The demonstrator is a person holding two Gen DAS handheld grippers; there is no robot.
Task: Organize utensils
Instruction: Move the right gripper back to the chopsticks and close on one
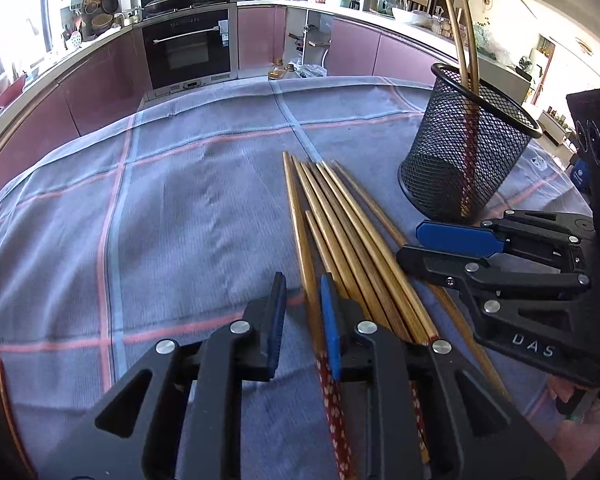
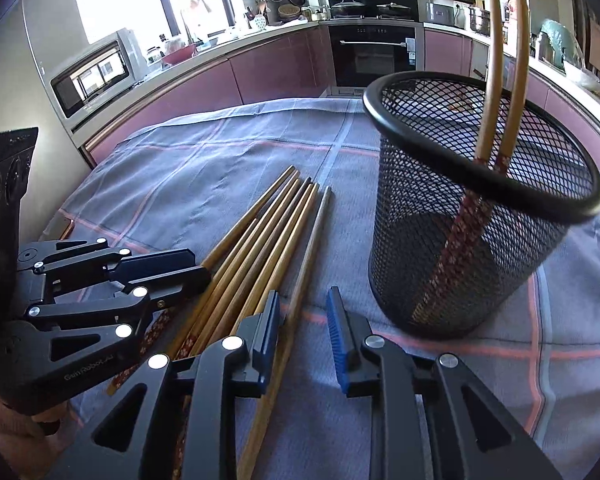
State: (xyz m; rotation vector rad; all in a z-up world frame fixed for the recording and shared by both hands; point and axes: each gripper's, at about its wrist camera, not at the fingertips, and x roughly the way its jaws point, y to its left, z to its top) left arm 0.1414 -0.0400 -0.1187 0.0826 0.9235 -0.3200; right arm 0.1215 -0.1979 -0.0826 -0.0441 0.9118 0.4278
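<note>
The left gripper (image 1: 300,292) stood narrowly parted, its blue-padded jaws low over the handle end of the loose chopsticks (image 1: 340,240). One chopstick ran up between the jaws close against the right pad; I could not tell whether the pad touched it, and the left pad stood clear of it. The right gripper (image 2: 304,308) was also only slightly parted, with bare cloth showing in the gap between its jaws and nothing held. Its left pad lay beside the outermost chopstick (image 2: 296,280) of the bundle, which passed under that finger.

The chopsticks lay fanned on the cloth, tips pointing away from both grippers, patterned red handle ends nearest the cameras. In the left wrist view the right gripper (image 1: 416,240) lay over the right edge of the bundle; in the right wrist view the left gripper (image 2: 198,266) covered the bundle's left edge.

Ahead and to the right of both grippers stood the black mesh holder (image 2: 460,248), upright on the desk, with two chopsticks (image 2: 500,80) already leaning inside it, tips up. The desk carried a grey-blue checked tablecloth (image 1: 160,200) with pink lines. Beyond it, farther from the grippers, ran pink kitchen cabinets and a built-in oven (image 1: 188,48).
</note>
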